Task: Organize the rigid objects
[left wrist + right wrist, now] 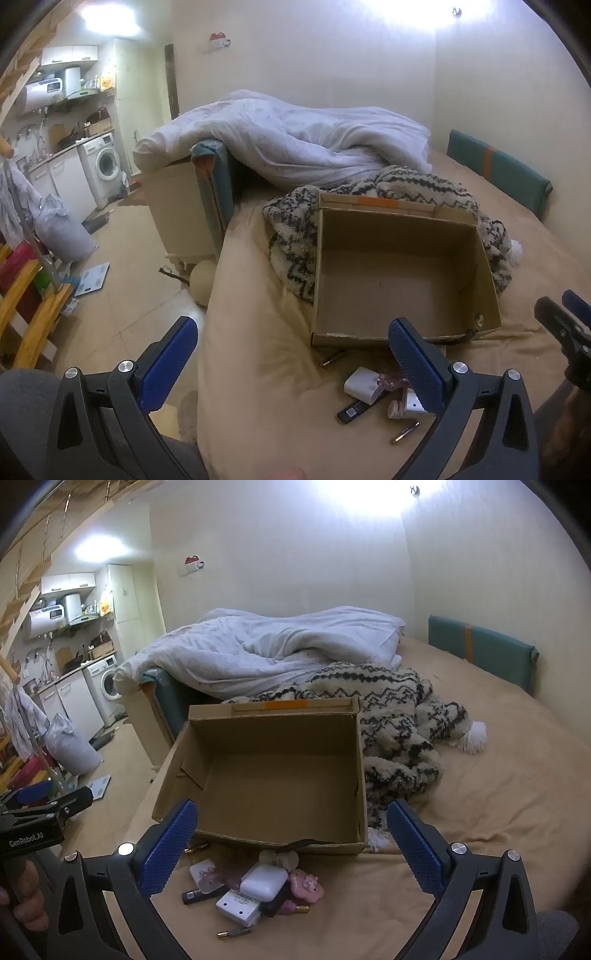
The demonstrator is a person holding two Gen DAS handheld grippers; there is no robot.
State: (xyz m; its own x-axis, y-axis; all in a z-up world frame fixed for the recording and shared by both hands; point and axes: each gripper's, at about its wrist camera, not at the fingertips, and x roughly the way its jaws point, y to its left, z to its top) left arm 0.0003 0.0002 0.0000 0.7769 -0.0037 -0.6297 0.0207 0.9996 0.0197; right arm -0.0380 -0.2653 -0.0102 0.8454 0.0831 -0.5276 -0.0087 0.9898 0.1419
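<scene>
In the middle of the frame sits your empty cardboard box on the bed. It looks light and stiff. The small things lie piled just below it, hard and light; pick the white case by its sides. Your right gripper and left gripper are wide open, holding nothing. Some pieces hide under others.

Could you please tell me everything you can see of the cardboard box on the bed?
The cardboard box is plain brown corrugated board, open-topped and empty, with its far flap standing up and bearing an orange tape strip. It sits upright on the tan bed sheet; the patterned fuzzy blanket lies against its far and right sides. Small items lie just before its near wall, whose top edge looks torn.
</scene>
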